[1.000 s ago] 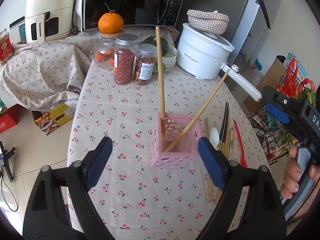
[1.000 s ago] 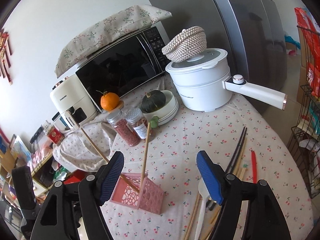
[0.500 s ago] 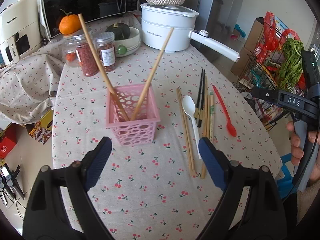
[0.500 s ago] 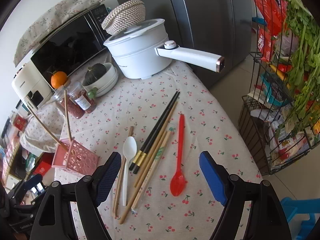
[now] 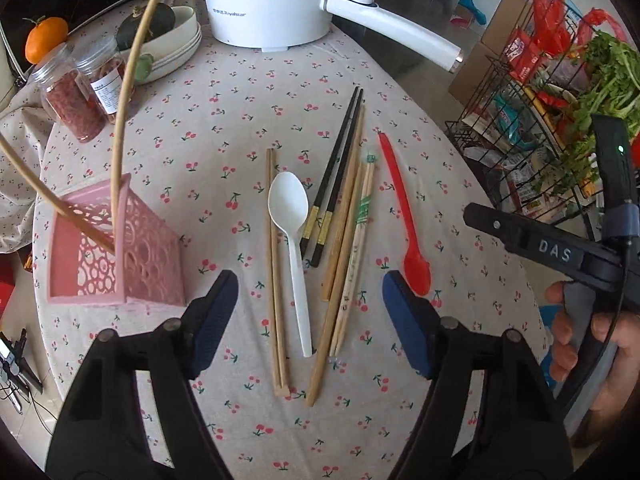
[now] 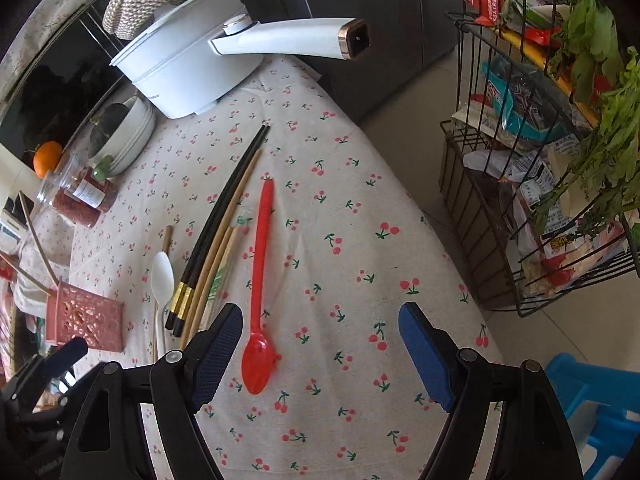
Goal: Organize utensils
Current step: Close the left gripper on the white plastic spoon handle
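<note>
On the desk [image 5: 240, 92], catalogued from left to right as I see it through the left wrist camera: a pink basket [image 5: 116, 256] at the left edge, holding two wooden chopsticks [image 5: 124, 92] that lean out of it; a pair of plain wooden chopsticks [image 5: 276, 272] lying flat; touching their right side, a white spoon [image 5: 292, 224], bowl at the far end; a black pair of chopsticks [image 5: 336, 168] with gold bands; more light wooden chopsticks [image 5: 352, 240] beside them, one printed green; and a red spoon [image 5: 404, 216] at the right, bowl at the near end. My left gripper [image 5: 308, 320] hovers over the near ends of the flat chopsticks, jaws wide and holding nothing. My right gripper [image 6: 320, 352] hangs over the near right part of the desk, jaws wide and empty, the red spoon's bowl just beside the left finger [image 6: 216, 356]. At the far end stand a white pot [image 5: 272, 4] and two jars [image 5: 84, 96].
</note>
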